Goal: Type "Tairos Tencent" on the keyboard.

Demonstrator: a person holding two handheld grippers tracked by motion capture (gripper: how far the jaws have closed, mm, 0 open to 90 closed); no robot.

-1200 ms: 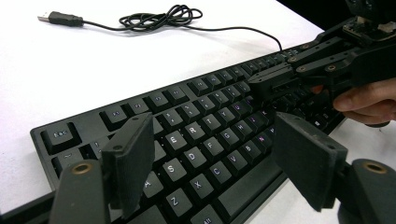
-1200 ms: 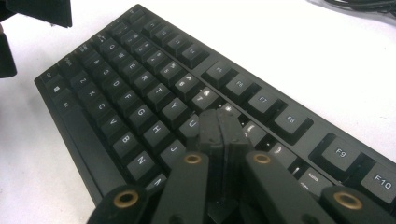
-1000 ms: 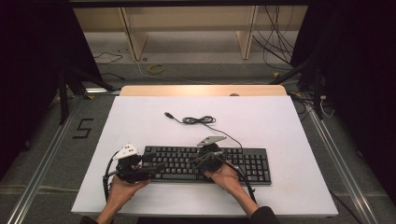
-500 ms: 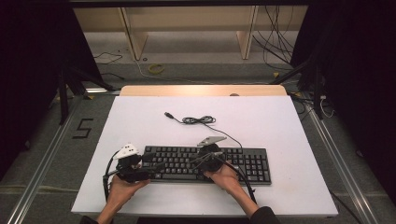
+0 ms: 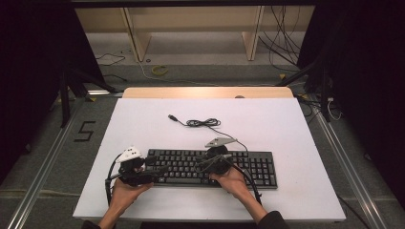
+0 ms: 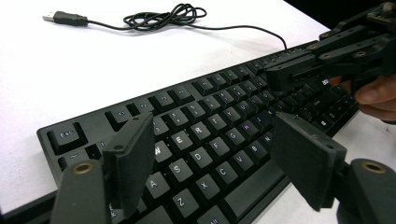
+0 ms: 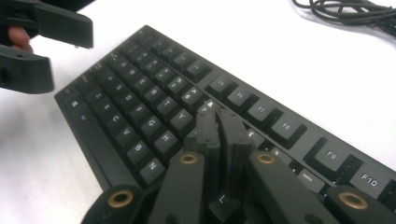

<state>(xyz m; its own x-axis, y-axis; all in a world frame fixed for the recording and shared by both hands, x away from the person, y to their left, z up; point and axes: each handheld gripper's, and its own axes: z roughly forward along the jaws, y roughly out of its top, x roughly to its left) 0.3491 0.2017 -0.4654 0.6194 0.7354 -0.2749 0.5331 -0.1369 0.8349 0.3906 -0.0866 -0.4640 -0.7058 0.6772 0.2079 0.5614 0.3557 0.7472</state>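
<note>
Keyboard [image 5: 210, 168] | left gripper [image 6: 212, 154] spread, hovering | right gripper [image 7: 218, 122] clenched, tips on keys

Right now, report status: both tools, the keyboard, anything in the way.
Left tool open, poised over the keyboard's left end. Right tool shut, tips down among the middle keys. Keyboard flat on the table. Cable coiled behind it, clear of both.

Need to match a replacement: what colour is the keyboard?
Black, white key legends: keyboard, clearest in the left gripper view.
</note>
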